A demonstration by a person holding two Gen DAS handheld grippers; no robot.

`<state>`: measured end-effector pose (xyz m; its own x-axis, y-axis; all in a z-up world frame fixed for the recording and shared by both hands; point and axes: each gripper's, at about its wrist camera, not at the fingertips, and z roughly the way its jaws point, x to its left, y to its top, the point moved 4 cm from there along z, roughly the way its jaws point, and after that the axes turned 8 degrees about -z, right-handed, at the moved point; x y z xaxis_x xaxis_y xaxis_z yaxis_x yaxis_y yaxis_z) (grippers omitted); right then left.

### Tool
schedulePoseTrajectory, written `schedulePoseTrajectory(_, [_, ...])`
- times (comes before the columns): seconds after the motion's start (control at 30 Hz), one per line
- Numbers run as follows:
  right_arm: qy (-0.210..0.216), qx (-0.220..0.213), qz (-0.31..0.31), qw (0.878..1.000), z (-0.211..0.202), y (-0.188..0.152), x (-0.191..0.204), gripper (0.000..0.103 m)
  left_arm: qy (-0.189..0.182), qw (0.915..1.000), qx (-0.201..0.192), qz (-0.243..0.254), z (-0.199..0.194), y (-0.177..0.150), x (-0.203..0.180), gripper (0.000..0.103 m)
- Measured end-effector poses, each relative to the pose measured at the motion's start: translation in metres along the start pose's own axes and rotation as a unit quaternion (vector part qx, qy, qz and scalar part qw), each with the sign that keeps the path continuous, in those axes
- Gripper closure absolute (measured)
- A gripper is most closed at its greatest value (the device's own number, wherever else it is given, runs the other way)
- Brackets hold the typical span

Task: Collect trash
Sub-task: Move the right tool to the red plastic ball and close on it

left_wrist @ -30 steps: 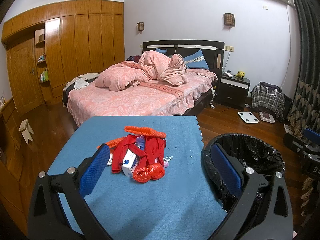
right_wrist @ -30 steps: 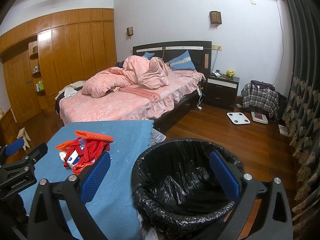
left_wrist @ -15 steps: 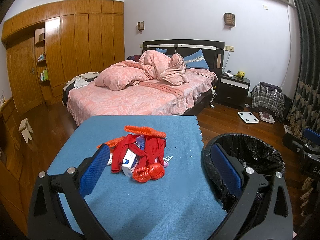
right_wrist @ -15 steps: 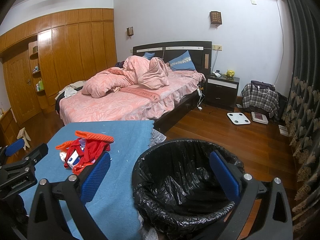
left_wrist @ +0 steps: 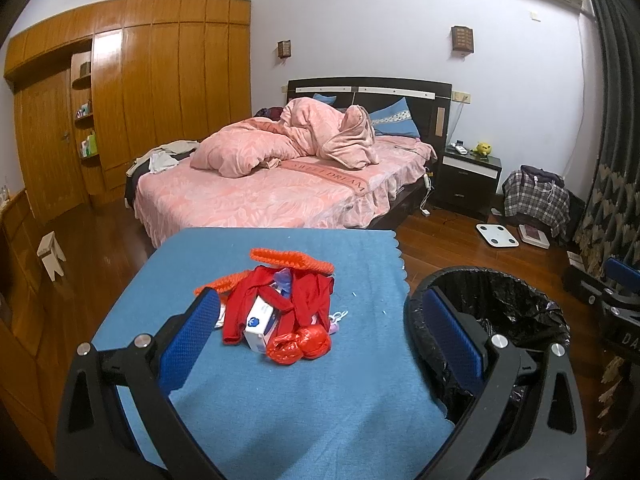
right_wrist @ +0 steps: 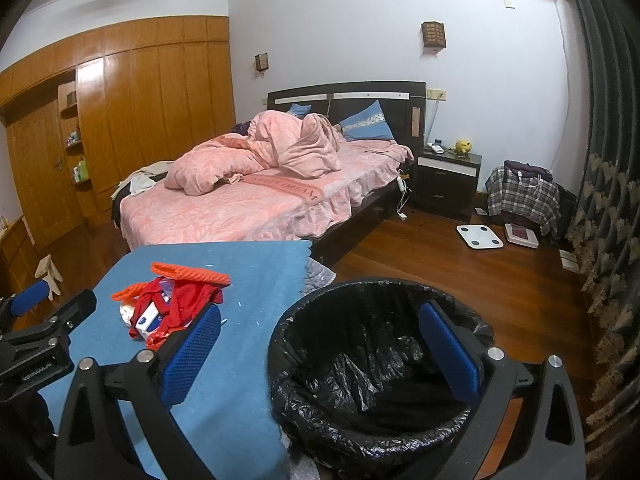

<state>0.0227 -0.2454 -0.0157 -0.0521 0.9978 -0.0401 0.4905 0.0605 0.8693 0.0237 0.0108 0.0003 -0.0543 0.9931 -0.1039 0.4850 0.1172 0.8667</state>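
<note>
**Trash pile mid-table, bin off the right edge, both tongs wide**

Left wrist view: left gripper (left_wrist: 320,332) is spread wide and holding nothing, hanging over the table's (left_wrist: 360,408) near edge. The trash pile (left_wrist: 276,308) sits about mid-table, nearer the far edge: red wrappers, an orange strip, a small white box. The bin (left_wrist: 492,312) stands just off the right edge, partly behind the right finger. A bed (left_wrist: 260,196) is past the far edge.

Right wrist view: right gripper (right_wrist: 320,344) is also wide and empty, straddling the table's right edge and the bin (right_wrist: 360,364). Its left finger covers the pile's (right_wrist: 168,304) near side. What's under the red stuff is hard to make out. Left gripper (right_wrist: 24,320) pokes in at the left, cut off.
</note>
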Motion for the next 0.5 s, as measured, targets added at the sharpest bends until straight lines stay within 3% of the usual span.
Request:
schedulePoseTrajectory(0.3, [0.016, -0.005, -0.005, 1.0, 0.018, 0.007, 0.019, 0.006, 0.013, 0.9998, 0.005, -0.012, 0.014, -0.003, 0.016, 0.005])
schedulePoseTrajectory(0.5, [0.04, -0.001, -0.015, 0.999, 0.046, 0.006, 0.046, 0.006, 0.045, 0.9988, 0.0, -0.019, 0.032, -0.004, 0.055, 0.005])
